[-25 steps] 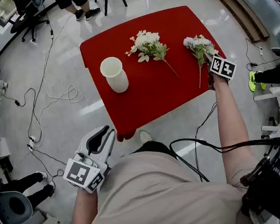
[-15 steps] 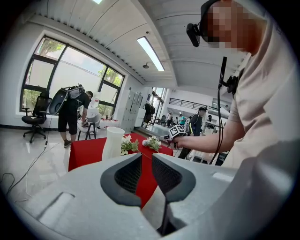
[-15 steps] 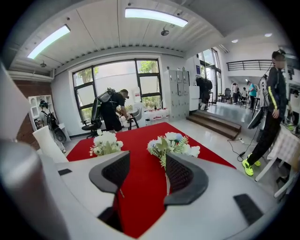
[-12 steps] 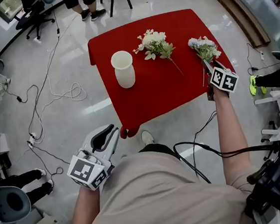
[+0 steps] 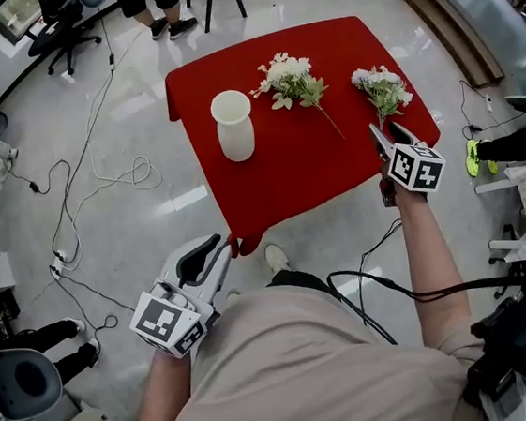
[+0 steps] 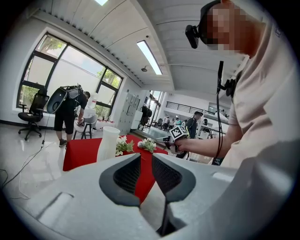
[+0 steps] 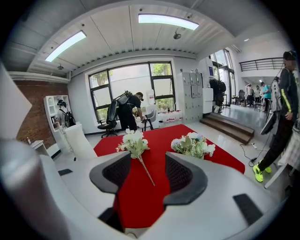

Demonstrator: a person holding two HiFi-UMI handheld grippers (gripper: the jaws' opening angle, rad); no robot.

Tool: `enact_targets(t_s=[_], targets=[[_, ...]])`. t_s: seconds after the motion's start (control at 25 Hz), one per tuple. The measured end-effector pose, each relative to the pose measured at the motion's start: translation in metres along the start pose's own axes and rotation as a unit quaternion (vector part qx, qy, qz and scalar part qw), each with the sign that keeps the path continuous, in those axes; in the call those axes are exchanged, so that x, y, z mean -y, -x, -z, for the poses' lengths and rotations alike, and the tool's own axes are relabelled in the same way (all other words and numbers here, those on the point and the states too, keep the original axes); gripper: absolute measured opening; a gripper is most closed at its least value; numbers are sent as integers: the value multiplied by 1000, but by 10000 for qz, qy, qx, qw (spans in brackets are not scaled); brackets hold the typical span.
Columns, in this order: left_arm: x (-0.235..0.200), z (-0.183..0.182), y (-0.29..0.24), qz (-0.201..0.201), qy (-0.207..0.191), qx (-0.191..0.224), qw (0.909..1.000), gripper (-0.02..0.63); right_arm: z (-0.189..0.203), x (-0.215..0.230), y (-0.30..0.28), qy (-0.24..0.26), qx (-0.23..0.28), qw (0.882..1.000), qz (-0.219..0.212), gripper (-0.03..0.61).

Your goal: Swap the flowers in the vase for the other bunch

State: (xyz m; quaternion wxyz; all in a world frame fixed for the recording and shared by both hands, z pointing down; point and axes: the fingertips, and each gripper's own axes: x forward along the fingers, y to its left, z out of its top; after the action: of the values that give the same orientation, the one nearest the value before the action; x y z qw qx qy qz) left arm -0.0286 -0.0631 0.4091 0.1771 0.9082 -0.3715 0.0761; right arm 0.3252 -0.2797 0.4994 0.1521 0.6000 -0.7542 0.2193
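Observation:
An empty white vase stands upright on the left part of the red table. One white flower bunch lies near the table's middle. A second bunch lies flat at its right edge. My right gripper hovers just short of that second bunch's stem. Its jaws have just been closing a little; they stand open with nothing between them. My left gripper hangs off the table's near corner, open and empty, facing the vase.
Cables trail over the glossy floor left of the table. An office chair and a standing person's legs are beyond the far edge. Steps run at the upper right. Someone's yellow shoe is at the right.
My right gripper has drawn back from the right-hand bunch toward the table's near edge and risen a little. Both bunches and the vase lie as before.

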Motion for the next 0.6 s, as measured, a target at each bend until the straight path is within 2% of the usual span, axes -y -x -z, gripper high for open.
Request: enact_targets(t_s=[0.24, 0.6], targets=[[2, 6, 8, 71, 8, -29, 10000, 58, 4, -36, 6, 382, -132, 9987, -314, 235], [-6, 6, 16, -174, 98, 52, 9998, 58, -19, -80, -31, 878, -178, 9921, -873, 233]])
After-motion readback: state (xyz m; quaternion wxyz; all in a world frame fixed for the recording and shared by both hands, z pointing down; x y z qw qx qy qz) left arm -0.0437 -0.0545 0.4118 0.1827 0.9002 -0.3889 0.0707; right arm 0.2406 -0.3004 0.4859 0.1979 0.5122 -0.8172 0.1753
